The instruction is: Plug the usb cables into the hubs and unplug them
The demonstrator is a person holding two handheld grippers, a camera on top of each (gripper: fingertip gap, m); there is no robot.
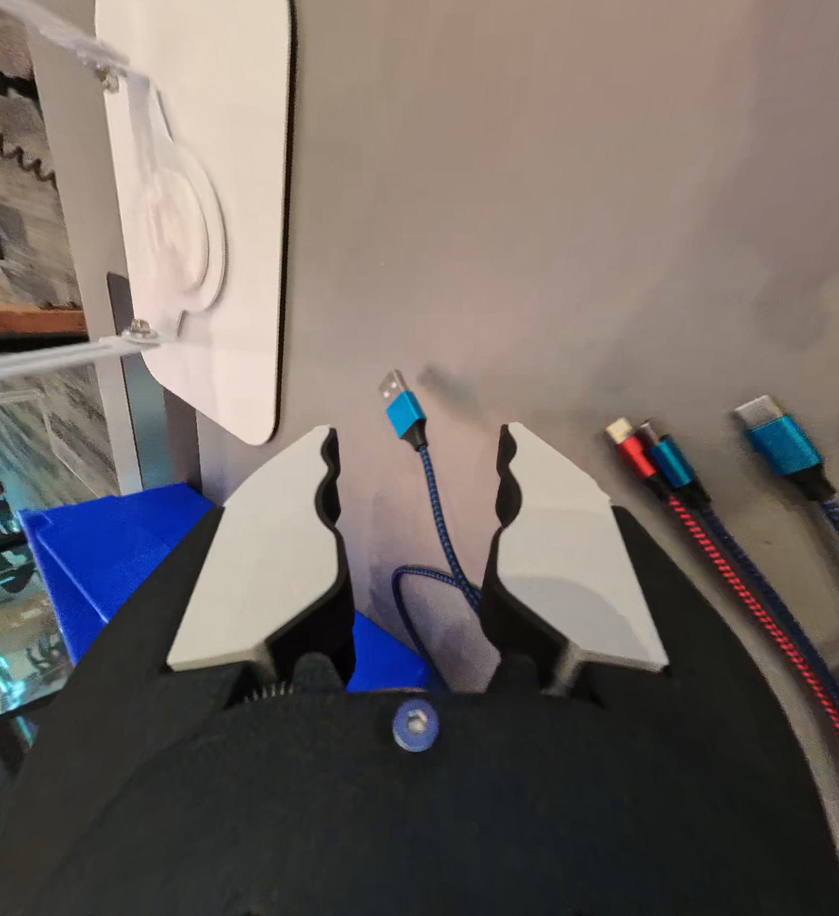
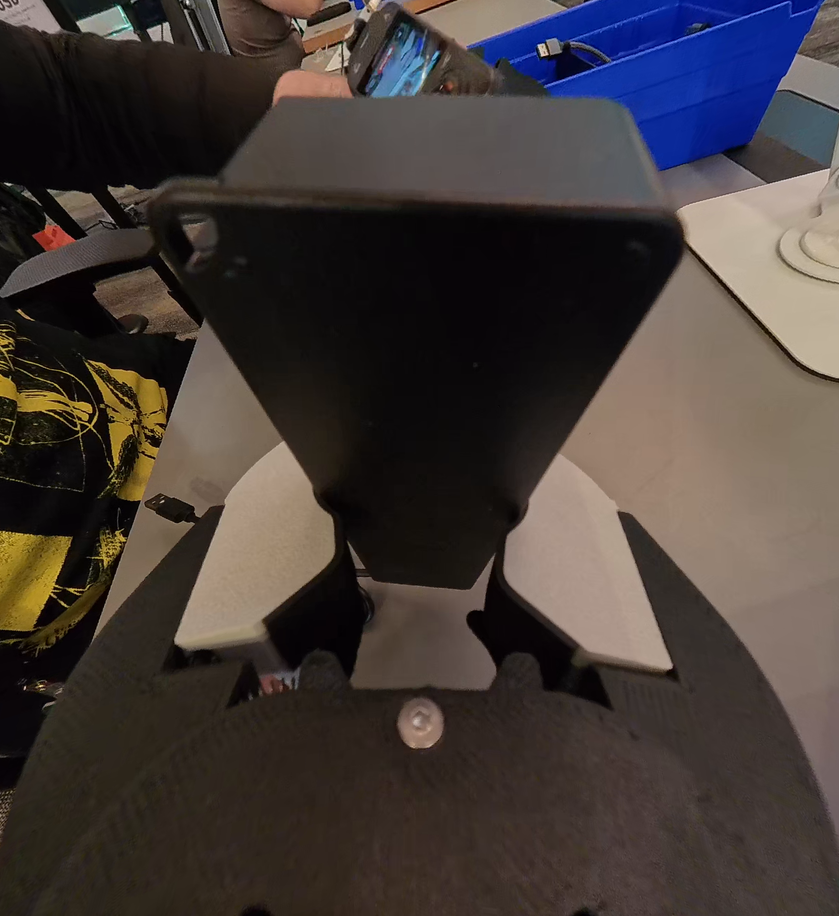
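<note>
In the left wrist view my left gripper (image 1: 417,446) is open over the grey table (image 1: 556,223). A blue braided USB cable with a blue plug (image 1: 405,411) lies between its fingers; neither pad touches it. In the right wrist view my right gripper (image 2: 420,515) is shut on a big black box-shaped hub (image 2: 417,322), gripping its near end and holding it up in front of the camera. The hub hides the fingertips and most of the table beyond. The back of the left gripper (image 2: 407,54) shows above the hub, held by a hand.
A red-plugged cable (image 1: 630,453) and two more blue-plugged cables (image 1: 781,446) lie at the right. A white stand base (image 1: 219,248) is at the left, with a blue bin (image 1: 110,555) near it. A black USB plug (image 2: 169,508) lies by the table edge. A person's dark sleeve (image 2: 85,99) reaches across. The grippers' ends are close to 25 cm from one another.
</note>
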